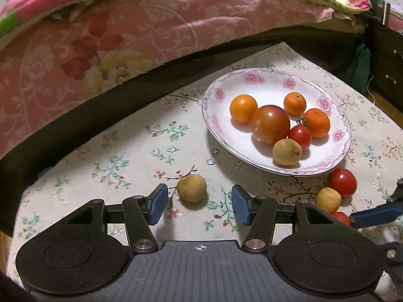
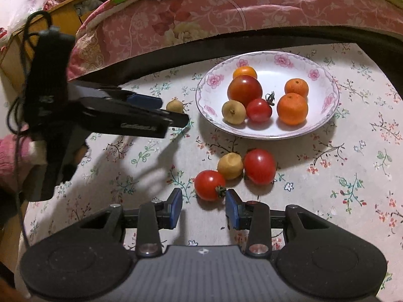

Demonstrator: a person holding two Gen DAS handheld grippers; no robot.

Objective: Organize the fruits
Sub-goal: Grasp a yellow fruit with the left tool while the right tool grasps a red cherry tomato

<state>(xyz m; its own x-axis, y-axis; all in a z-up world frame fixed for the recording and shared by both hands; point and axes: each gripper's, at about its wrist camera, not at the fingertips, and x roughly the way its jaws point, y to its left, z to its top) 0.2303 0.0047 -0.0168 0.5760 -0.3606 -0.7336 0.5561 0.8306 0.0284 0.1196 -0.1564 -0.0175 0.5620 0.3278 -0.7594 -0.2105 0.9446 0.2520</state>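
A white plate with a pink flower rim holds three oranges, a big tomato, a small tomato and a tan round fruit. My left gripper is open, and a loose tan fruit lies on the cloth just ahead of its tips. My right gripper is open, with a small red tomato at its fingertips, not pressed. Behind that tomato lie another tan fruit and a larger tomato.
A flowered tablecloth covers the table. A pink quilted bed with a dark edge runs along the far side. The left gripper's body with its cable stands at the left of the right wrist view. A dark cabinet is at far right.
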